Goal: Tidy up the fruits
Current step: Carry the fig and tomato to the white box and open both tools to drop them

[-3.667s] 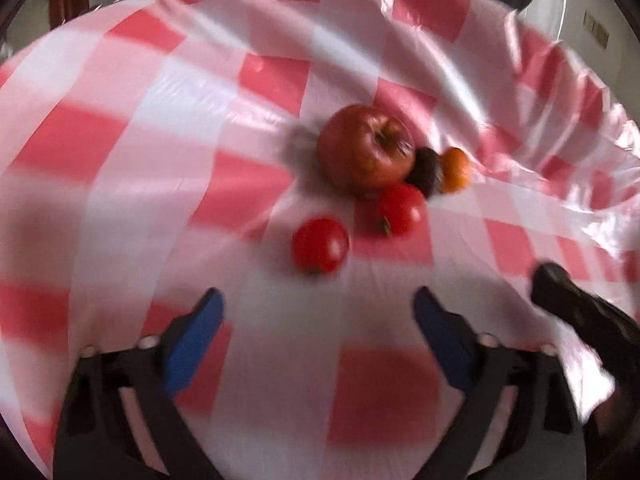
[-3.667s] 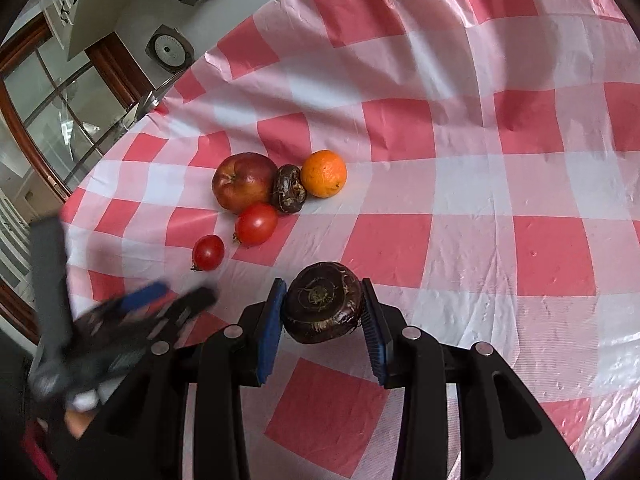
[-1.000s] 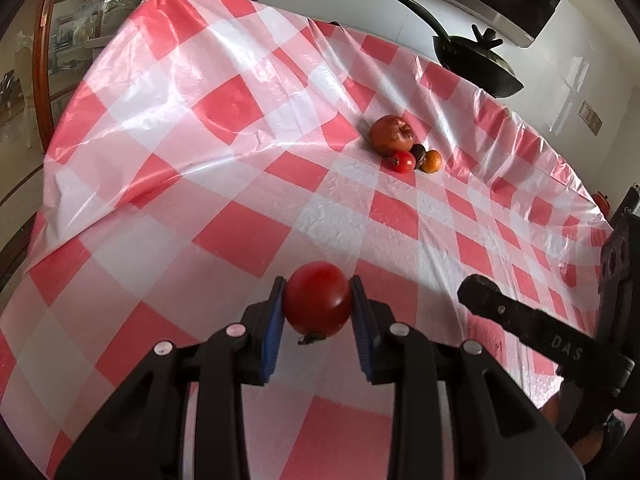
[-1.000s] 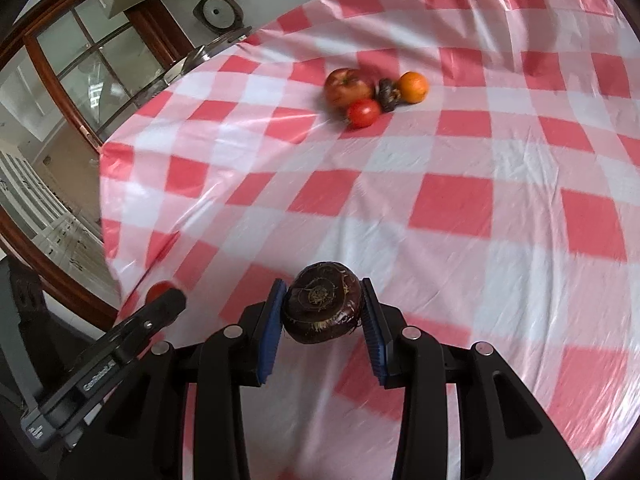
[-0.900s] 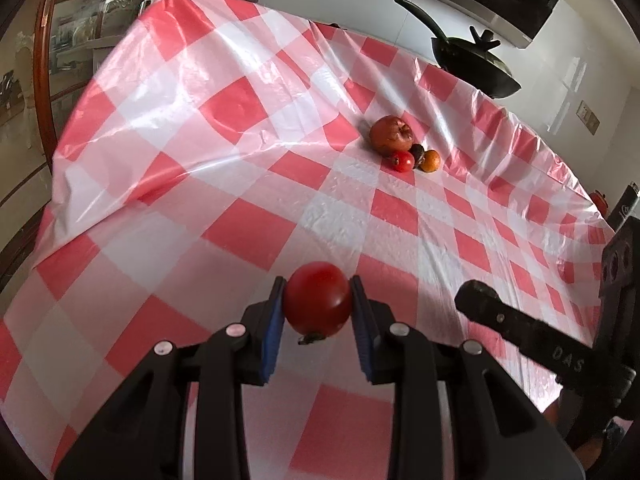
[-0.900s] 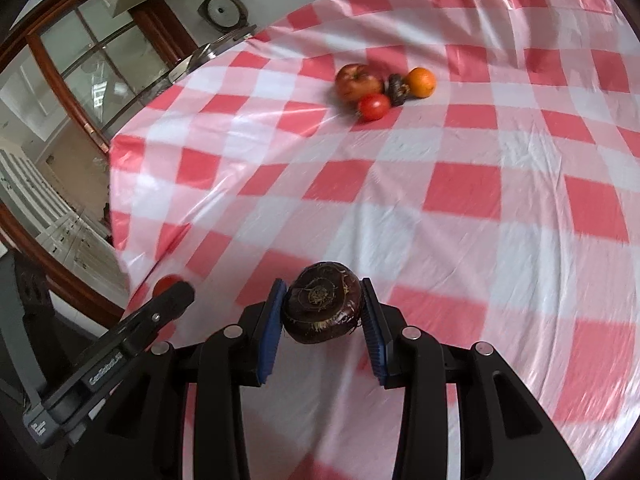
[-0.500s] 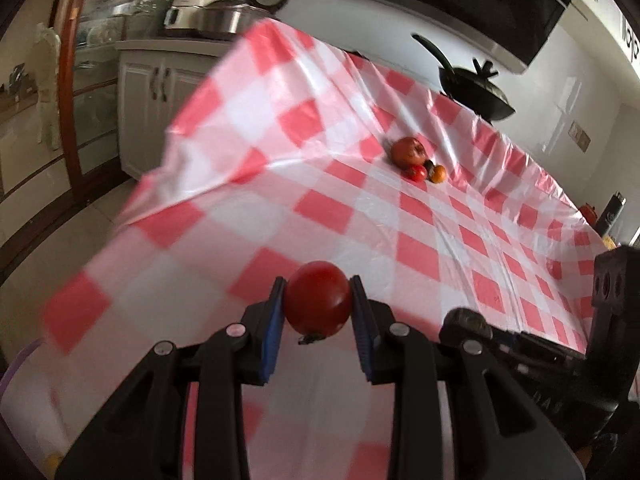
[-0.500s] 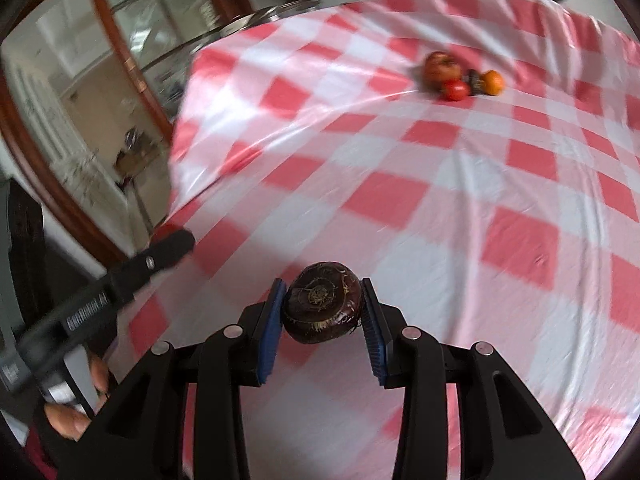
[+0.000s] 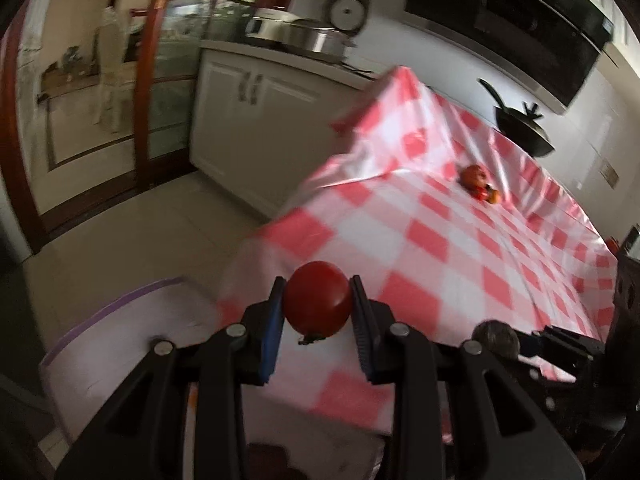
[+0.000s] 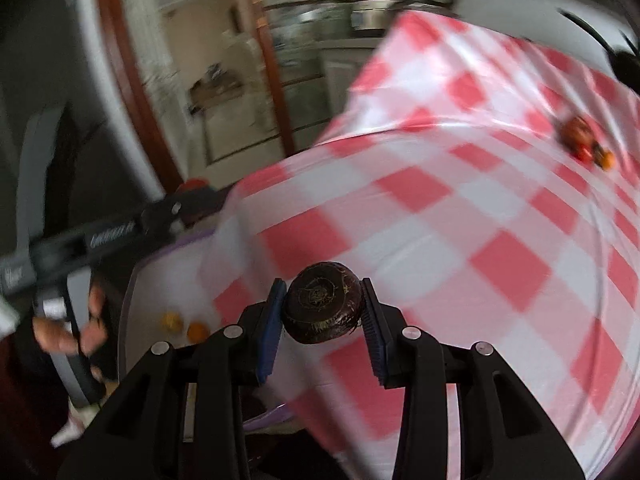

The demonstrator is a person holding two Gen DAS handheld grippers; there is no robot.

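The left gripper (image 9: pixel 316 308) is clamped on a tomato (image 9: pixel 316 300), smooth, round and deep red, with a small dark stalk end pointing down between the blue pads (image 9: pixel 272 336). It hangs beyond the near corner of the table, over a white container with a purple rim (image 9: pixel 120 300) that stands on the floor just beside the hanging red-and-white checked tablecloth (image 9: pixel 432 240). The right gripper (image 10: pixel 322 308) is closed around a dark purple-brown round fruit (image 10: pixel 322 302), matte and rough-skinned, with a ringed, scarred end facing the camera and a few wispy fibres at its lower edge; what kind of fruit it is cannot be told. It is held over the near edge of the tablecloth, next to the same white container (image 10: pixel 168 280), inside which two small yellow-orange fruits (image 10: pixel 186 326) lie close together. At the far end of the table the remaining fruit sits in a tight cluster (image 9: pixel 478 184): a large red apple, something small and red, and a small orange piece, all too blurred to describe further. A person's hand (image 10: pixel 66 328) shows at the left edge of the right wrist view, on the left gripper's handle.
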